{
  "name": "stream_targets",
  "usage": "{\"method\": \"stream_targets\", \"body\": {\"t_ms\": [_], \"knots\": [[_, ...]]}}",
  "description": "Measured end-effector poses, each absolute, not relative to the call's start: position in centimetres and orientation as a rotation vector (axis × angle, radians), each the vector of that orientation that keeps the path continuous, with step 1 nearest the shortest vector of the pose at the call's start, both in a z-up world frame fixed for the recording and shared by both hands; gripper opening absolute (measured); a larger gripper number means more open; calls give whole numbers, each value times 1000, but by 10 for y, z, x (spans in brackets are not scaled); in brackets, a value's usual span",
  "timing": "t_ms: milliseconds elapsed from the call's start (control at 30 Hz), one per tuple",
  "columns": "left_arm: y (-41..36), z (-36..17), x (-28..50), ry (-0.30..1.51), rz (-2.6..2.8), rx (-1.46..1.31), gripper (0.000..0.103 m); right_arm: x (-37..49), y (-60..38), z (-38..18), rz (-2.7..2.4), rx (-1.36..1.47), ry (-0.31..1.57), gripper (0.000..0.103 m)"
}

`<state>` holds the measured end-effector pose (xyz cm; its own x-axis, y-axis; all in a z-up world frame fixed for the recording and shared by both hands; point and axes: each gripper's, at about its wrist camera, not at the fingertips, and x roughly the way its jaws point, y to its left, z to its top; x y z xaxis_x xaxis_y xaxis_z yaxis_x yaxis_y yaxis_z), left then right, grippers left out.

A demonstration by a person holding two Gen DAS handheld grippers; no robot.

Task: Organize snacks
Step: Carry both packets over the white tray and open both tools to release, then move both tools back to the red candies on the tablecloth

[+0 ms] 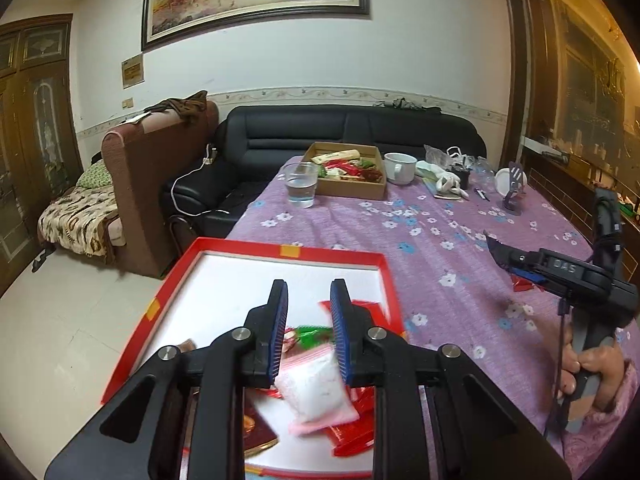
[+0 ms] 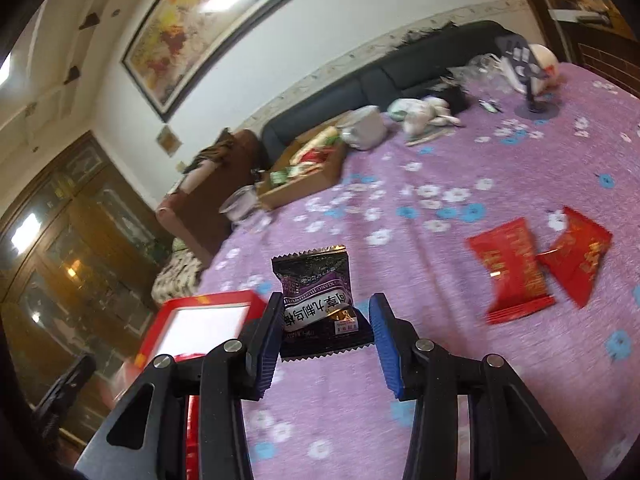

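Note:
A red tray (image 1: 372,258) with a white floor lies on the purple cloth at the near left; it also shows in the right wrist view (image 2: 208,300). In it lie red packets and a pink-and-white packet (image 1: 320,392). My left gripper (image 1: 309,292) hovers open above that packet; the packet looks blurred and free below the jaws. My right gripper (image 2: 323,308) is open, its jaws either side of a dark purple snack packet (image 2: 316,300) lying on the cloth. Two red packets (image 2: 512,268) lie on the cloth to its right.
A cardboard box of snacks (image 1: 352,190) stands at the table's far side with a glass of water (image 1: 301,184) and a white mug (image 1: 400,168). Clutter and a small stand (image 1: 514,196) sit at the far right. A black sofa (image 1: 360,128) is behind.

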<state>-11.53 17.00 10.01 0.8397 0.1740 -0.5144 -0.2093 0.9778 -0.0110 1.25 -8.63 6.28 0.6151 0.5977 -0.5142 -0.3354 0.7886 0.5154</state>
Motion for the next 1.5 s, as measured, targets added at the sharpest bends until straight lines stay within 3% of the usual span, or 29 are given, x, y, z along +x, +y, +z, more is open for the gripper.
{"method": "stream_targets", "body": {"t_ms": [367, 800, 833, 933, 1067, 1367, 1433, 1500], "knots": [[200, 87, -127, 554, 245, -112, 20, -33, 4, 75, 812, 356, 741, 43], [231, 60, -124, 635, 277, -200, 20, -43, 61, 47, 850, 200, 845, 46], [233, 57, -125, 640, 281, -206, 22, -43, 58, 49, 845, 201, 834, 48], [240, 53, -128, 641, 286, -234, 31, -37, 45, 49, 809, 252, 823, 68], [242, 55, -133, 621, 310, -217, 40, -26, 52, 34, 823, 256, 899, 69], [240, 56, -137, 606, 297, -224, 44, -46, 116, 29, 951, 99, 958, 70], [241, 58, -139, 599, 304, -231, 46, -51, 123, 32, 977, 78, 941, 60], [240, 60, -140, 600, 300, -234, 48, -48, 117, 35, 1003, 131, 951, 60]]}}
